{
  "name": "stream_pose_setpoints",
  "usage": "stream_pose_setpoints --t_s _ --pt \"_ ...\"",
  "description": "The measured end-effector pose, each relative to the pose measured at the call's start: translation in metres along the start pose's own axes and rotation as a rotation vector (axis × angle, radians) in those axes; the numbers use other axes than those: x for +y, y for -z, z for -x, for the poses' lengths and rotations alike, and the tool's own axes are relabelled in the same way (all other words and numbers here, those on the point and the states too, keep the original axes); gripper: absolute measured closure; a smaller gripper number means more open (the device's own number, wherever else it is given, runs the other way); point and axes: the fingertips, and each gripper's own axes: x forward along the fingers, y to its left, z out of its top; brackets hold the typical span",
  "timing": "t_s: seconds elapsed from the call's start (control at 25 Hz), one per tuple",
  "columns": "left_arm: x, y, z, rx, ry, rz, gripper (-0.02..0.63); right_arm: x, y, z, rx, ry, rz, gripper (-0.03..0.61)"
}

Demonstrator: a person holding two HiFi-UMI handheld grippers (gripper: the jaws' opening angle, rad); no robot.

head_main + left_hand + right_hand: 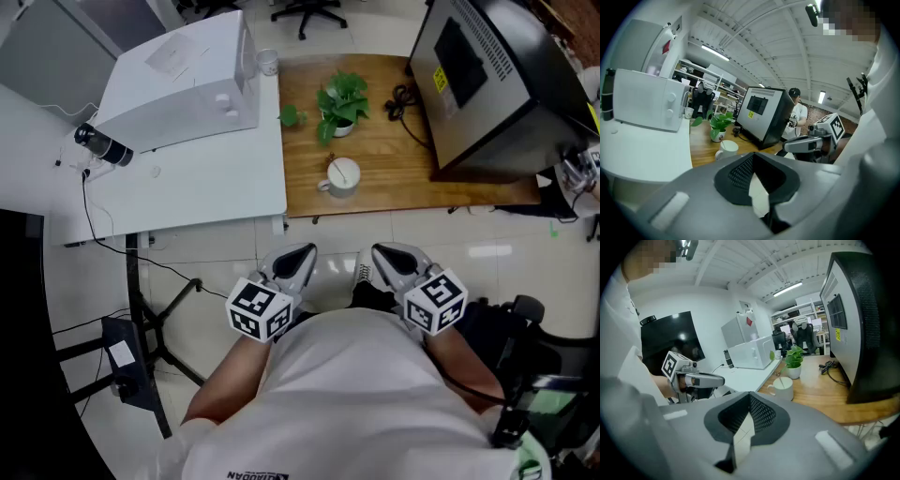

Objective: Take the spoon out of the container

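1. One wooden table [394, 178] holds the white mug [341, 178] near its front edge.
2. Left gripper [302, 253] and right gripper [382, 253] hover short of that edge, each with jaws pressed together, empty.
3. Spoon [779, 378] stands inside the mug.

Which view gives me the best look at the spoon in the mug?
The right gripper view: the spoon sticks up clear above the rim of the white mug. The head view looks down into the mug, where the spoon is only a thin line. The left gripper view shows it smaller and fainter.
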Motion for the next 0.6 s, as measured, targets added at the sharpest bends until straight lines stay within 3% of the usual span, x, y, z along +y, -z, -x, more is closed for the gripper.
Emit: stream_pose_setpoints --t_s 0.28,0.6 --pt "0.037 -0.057 -0.066 -0.048 -0.11 0.006 0.609 -0.084 -0.045 -0.002 -0.004 -0.038 0.076 0.571" --pt "0.031 -0.079 -0.113 -0.047 -0.168 -0.027 0.609 -0.134 -0.053 -0.008 0.03 -0.105 0.113 0.571"
